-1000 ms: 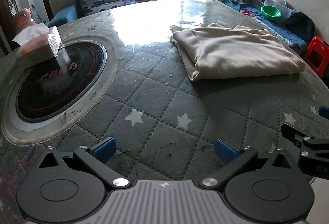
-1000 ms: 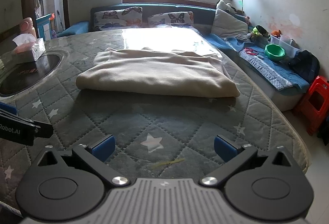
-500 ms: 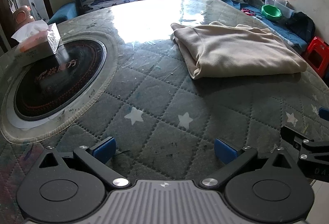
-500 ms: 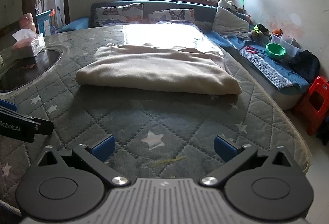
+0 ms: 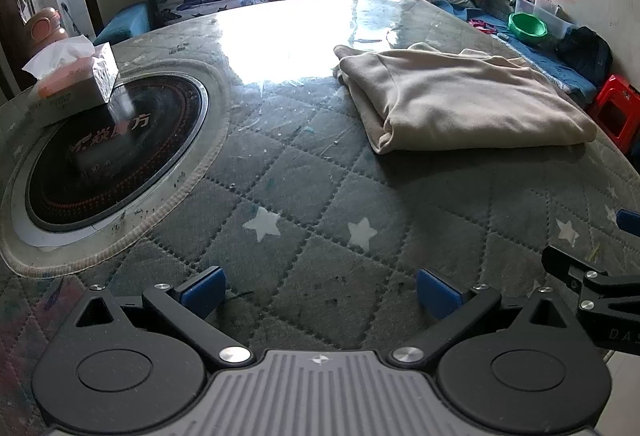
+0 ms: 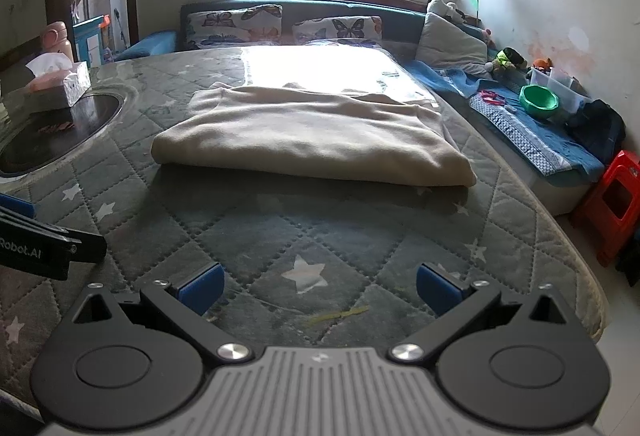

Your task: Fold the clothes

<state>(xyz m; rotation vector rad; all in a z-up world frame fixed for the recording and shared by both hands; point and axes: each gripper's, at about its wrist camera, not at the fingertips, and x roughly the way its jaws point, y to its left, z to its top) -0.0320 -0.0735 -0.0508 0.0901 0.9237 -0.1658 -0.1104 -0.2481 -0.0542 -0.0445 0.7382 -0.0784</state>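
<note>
I see both my left gripper [image 5: 318, 294] and right gripper [image 6: 318, 290] spread wide, holding nothing, low over the quilted worktop [image 6: 280, 232]. The folded beige garment [image 6: 308, 134] lies ahead of the right gripper, ahead-right of the left.

Both views low over the quilted counter [image 5: 312, 172], looking forward along open gripper fingers toward the window wall. Left view nearer the round inset [image 5: 112, 152], facing slightly right, cloth [image 5: 460, 100] off to the right. Right view square on the cloth [image 6: 312, 132], inset at left. Shared: cloth, tissue box [image 6: 60, 80], sofa [image 6: 304, 12], red stool [image 6: 616, 204], each other's gripper at the frame edge.
</note>
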